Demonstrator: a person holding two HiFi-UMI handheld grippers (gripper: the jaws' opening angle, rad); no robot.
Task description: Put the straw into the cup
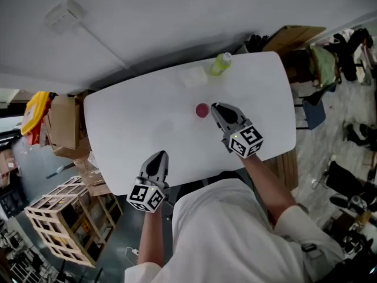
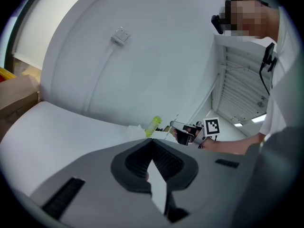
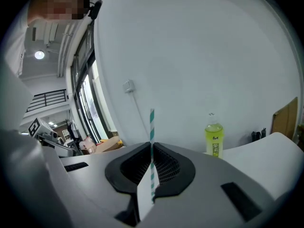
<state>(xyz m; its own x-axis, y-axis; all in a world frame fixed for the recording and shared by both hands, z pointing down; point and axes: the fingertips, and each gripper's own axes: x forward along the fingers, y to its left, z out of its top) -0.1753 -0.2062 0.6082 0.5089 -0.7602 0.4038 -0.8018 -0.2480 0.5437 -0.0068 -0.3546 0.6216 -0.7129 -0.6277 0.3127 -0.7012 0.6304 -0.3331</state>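
A small pink cup (image 1: 202,110) stands on the white table (image 1: 135,122), right of its middle. My right gripper (image 1: 215,107) hovers just right of the cup, its tips close to the rim. In the right gripper view its jaws are shut on a green-and-white striped straw (image 3: 152,127), which sticks up straight beyond the tips. My left gripper (image 1: 160,158) rests over the table's near edge, far from the cup. Its jaws (image 2: 152,148) are shut with nothing between them. The cup does not show in either gripper view.
A yellow-green bottle (image 1: 221,63) stands at the table's far edge, with a white paper (image 1: 193,75) beside it. It also shows as the bottle (image 3: 214,140) and the bottle (image 2: 153,126) in the gripper views. Cardboard boxes (image 1: 62,122) and a wooden crate (image 1: 56,217) stand left of the table.
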